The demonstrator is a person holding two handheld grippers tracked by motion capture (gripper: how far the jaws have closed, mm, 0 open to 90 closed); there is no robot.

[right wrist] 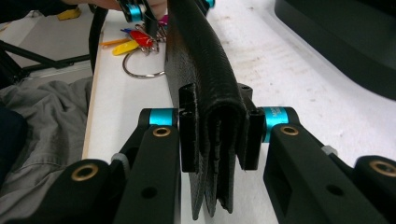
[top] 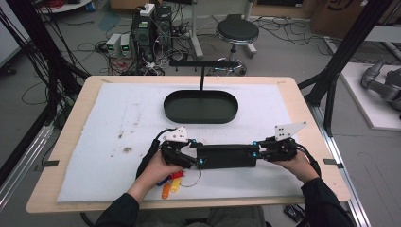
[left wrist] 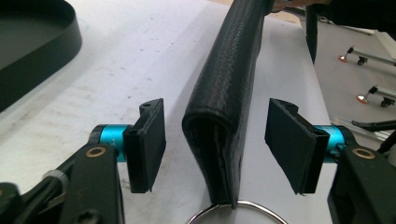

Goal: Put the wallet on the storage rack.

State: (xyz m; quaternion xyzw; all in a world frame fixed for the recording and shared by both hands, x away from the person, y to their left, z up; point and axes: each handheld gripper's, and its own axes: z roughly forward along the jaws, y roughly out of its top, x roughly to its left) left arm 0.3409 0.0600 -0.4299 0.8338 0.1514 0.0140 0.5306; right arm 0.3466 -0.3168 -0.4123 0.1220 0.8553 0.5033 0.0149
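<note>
Tabletop [top: 71,156] was a pale wood slab with a white mat [top: 118,142] covering most of it, stained toward the left edge.

Black oval tray [top: 200,106] sat on the mat near the tabletop's far edge, about centred, well apart from your hands.

Black leather wallet [top: 227,156] stood on its long edge near the tabletop's near edge, roughly centred and running left to right between your two hands. In the left gripper view it [left wrist: 219,116] rose between the pads with the fold uppermost. In the right gripper view its [right wrist: 205,93] open leaves pointed down.

Your left tongs [top: 201,153] were at the wallet's left end. Spread: the pads [left wrist: 147,144] stood clear of the leather on both sides, a visible gap each way, with the wallet between them and not pressed.

Your right tongs [top: 256,151] were at the wallet's right end. Pinching the wallet: both pads [right wrist: 189,135] were tight against the leather, no gap.

A metal key ring [top: 191,178] lay on the mat at the wallet's left end, just beside your left hand [top: 163,165], toward the near edge. Coloured key tags [top: 171,184], red, yellow and orange, lay by the ring at the near edge. Ring [right wrist: 142,65] and tags [right wrist: 133,39] also showed beyond the wallet in the right gripper view.
</note>
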